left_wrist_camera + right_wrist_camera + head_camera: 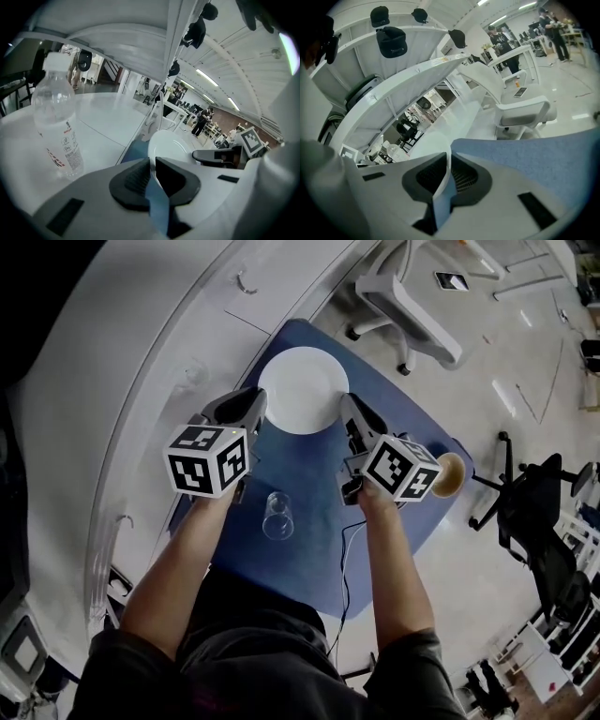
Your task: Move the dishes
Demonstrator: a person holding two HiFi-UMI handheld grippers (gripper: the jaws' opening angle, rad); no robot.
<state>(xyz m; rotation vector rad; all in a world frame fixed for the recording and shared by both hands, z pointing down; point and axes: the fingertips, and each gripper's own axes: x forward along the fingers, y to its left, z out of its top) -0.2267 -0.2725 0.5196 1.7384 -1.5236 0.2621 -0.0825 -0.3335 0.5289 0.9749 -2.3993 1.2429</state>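
Left gripper (153, 174): jaws nearly together, dark pads (132, 180) pinching the left rim of the plate (172, 142), whose thin white edge runs straight down between them. Right gripper (449, 176), same story on the far side: jaws narrow, ribbed pads clamped on the right rim. Both grippers have it, one on each side, facing each other across the plate.

From the head view, the plate is round, white and bare, over the far part of the mat (309, 479), a blue sheet with rounded corners. Whether the plate rests on the mat or is just off it, I cannot tell. The marker cubes sit just behind the jaws, the left cube (208, 459) and the right cube (401, 468), with bare forearms running back toward the camera.

Nearer the person, between the two arms, a clear glass (277, 515) stands upright on the mat, well apart from the plate. Just beyond the right cube, at the mat's right edge, there is a tan cup (450, 474).

To the left, off the mat, a clear bottle (55, 119) with a white cap stands on the curved white table (112, 409). Beyond the mat, a white chair (412, 301) stands on the floor.
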